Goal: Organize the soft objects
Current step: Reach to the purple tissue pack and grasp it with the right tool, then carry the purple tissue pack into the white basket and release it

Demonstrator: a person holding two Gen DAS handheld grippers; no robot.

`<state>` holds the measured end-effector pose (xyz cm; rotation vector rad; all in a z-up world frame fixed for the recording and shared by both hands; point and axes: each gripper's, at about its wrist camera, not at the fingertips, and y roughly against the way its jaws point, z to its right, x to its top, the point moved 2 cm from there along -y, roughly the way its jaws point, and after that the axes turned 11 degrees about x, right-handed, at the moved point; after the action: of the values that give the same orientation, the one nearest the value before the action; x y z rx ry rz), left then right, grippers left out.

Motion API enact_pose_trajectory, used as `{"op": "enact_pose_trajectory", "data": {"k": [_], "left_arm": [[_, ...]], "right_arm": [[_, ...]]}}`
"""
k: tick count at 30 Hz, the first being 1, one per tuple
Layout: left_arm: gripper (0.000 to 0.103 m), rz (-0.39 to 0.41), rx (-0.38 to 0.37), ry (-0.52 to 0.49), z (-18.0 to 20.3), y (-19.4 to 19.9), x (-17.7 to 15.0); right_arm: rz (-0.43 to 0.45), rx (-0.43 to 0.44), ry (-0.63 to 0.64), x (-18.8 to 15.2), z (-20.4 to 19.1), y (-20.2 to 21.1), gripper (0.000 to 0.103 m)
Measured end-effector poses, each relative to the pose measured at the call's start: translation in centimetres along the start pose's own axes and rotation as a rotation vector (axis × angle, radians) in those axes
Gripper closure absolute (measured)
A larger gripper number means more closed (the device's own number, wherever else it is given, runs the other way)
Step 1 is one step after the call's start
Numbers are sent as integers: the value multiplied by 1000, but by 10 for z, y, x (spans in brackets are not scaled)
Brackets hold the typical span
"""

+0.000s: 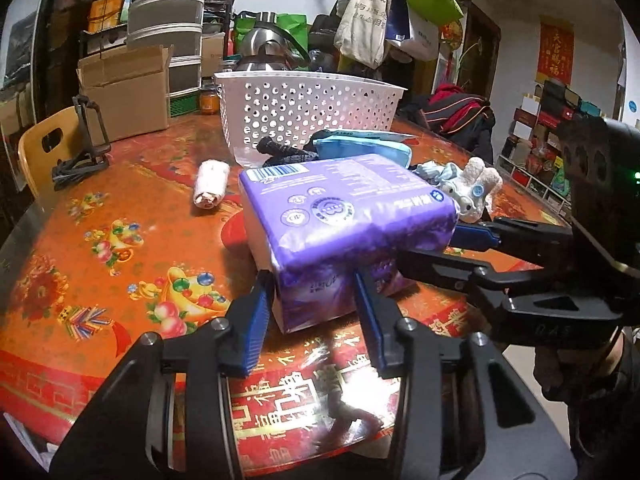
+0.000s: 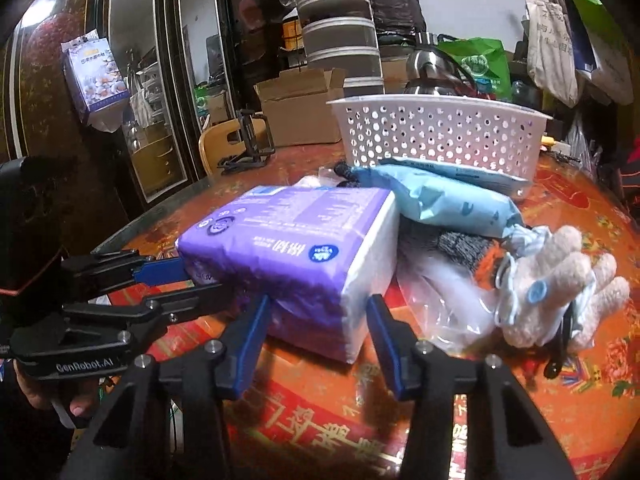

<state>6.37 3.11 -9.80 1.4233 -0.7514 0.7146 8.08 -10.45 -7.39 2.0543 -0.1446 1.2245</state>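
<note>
1. Tissue pack [image 1: 344, 208], purple and white, sits on the red patterned tablecloth [image 1: 120, 240] in front of the white perforated basket [image 1: 308, 112].
2. The left gripper [image 1: 312, 308] has its blue-padded fingers [image 1: 252, 320] on either side of the pack's near end; whether they press it or merely straddle it I cannot tell.
3. The right gripper [image 2: 316, 332] brackets the pack's other end the same way, its fingers [image 2: 384, 340] spread to either side of the white corner, contact uncertain.
4. Just beside the pack lie a light blue packet [image 2: 448, 200], a dark knitted item [image 2: 464, 244] and a pale knitted glove [image 2: 560, 284].
5. A rolled white cloth [image 1: 210, 184] lies apart, toward the left.
6. A cardboard box [image 1: 124, 88] stands behind.
</note>
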Motion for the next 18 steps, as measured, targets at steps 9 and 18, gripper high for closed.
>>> {"op": "enact_pose_trajectory", "data": {"k": [9,18], "left_arm": [[64,43,31,-6,1,23,9],[64,104,46,1,6,48,32]], "right_arm": [[38,-26,32,17,-12,14,55],[93,-42,71,43,-20,35,55]]}}
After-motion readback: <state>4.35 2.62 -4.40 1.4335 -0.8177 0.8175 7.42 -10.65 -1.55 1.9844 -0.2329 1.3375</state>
